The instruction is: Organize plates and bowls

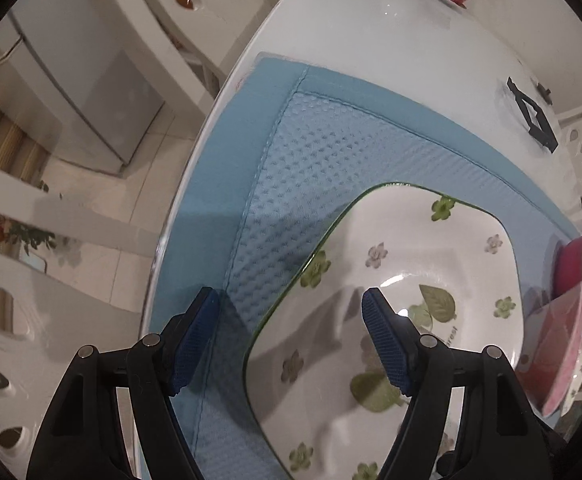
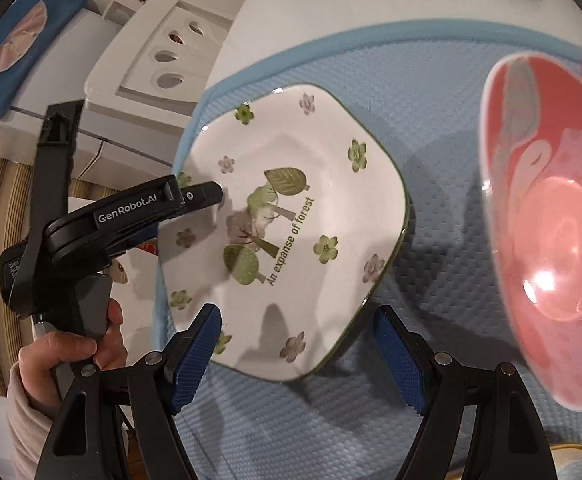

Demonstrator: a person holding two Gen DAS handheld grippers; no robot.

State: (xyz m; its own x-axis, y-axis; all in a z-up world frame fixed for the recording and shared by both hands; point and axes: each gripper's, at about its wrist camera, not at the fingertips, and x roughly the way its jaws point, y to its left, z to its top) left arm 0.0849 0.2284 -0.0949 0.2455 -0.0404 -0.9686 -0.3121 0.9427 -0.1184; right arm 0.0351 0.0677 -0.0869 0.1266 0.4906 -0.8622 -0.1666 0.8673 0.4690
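Left gripper point(image 1: 291, 344): jaws spread wide, holding nothing; one pad over the plate's edge, the other over the mat beside it.
Right gripper point(image 2: 297, 356): jaws spread, empty, at the plate's near edge.
Plate point(image 2: 287, 232): square, white with green rim and flower print, lying flat on the mat.
Mat point(image 2: 431, 128): blue, under the plate, on a white table point(image 1: 391, 40).
Bowl point(image 2: 551, 220): pink, right of the plate, tilted.
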